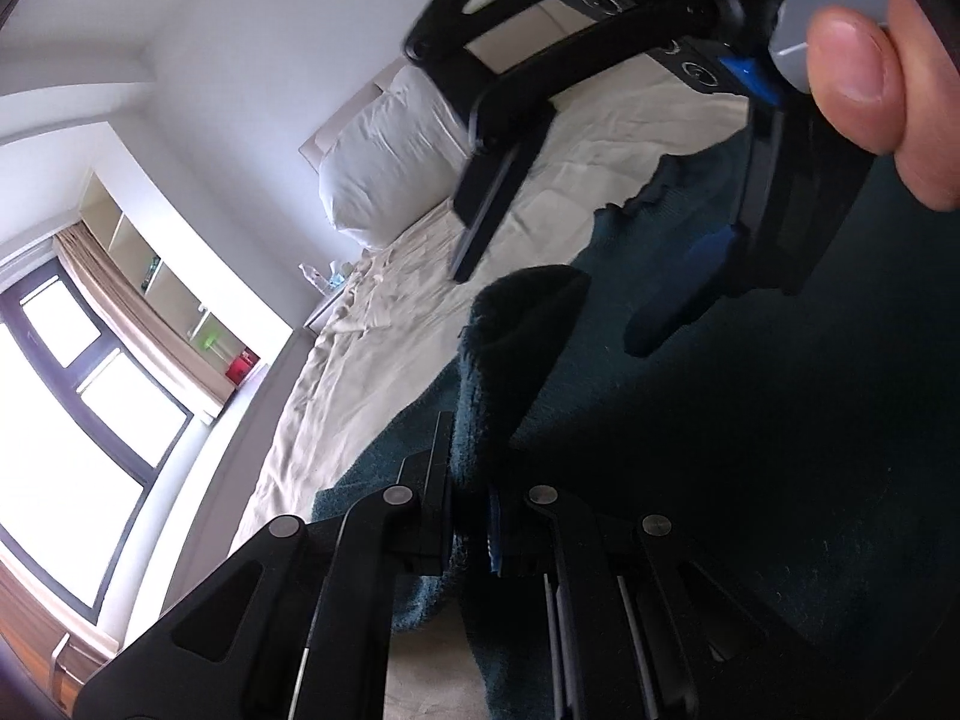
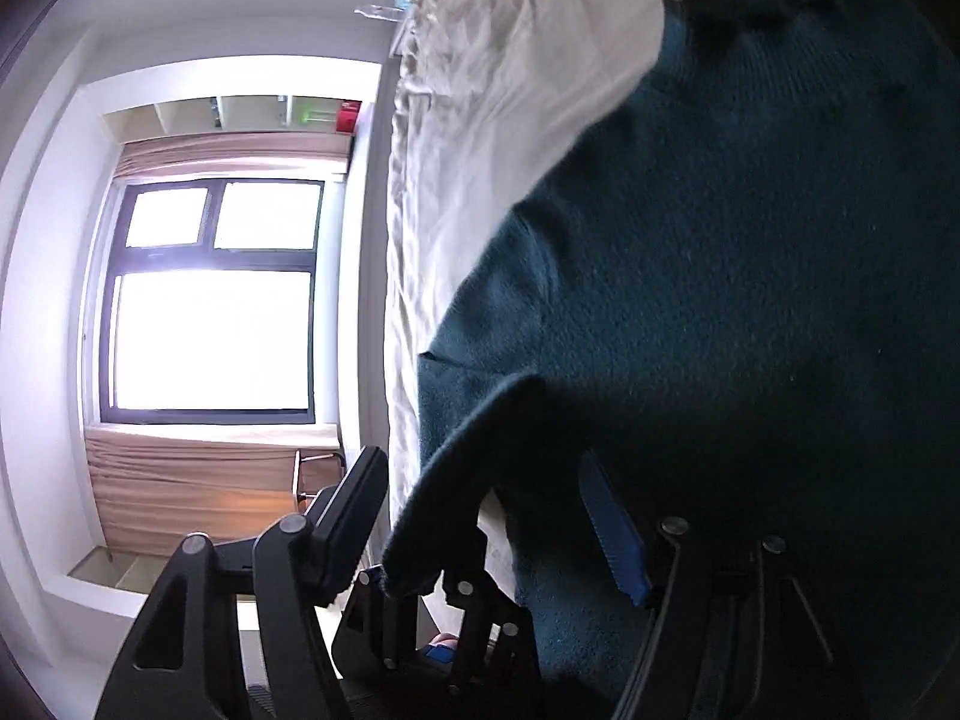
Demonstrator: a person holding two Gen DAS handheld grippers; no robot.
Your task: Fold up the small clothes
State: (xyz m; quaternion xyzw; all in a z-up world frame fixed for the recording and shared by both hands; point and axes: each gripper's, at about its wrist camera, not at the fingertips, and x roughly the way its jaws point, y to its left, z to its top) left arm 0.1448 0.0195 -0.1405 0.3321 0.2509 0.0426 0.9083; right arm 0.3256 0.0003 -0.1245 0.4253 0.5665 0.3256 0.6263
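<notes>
The dark teal knitted garment lies spread on the bed's wrinkled cream sheet, covering the near part of the bed, with its scalloped hem turned toward the white pillow at the head of the bed. Its long axis cannot be told, since much of it runs out of view.

The left tongs are squeezed nearly together on a fold of the garment's edge; the pinched cloth stands up from between the fingers as a dark hump. In the right wrist view the same tongs show low in the picture, with a flap of the teal cloth draped over them.

The right tongs stand partly open, one black finger off the side of the bed toward the window, the blue-padded finger over the garment. An edge of the cloth lies between them, but the pads do not press on it. In the left wrist view a person's hand grips the handle of these tongs above the garment.
</notes>
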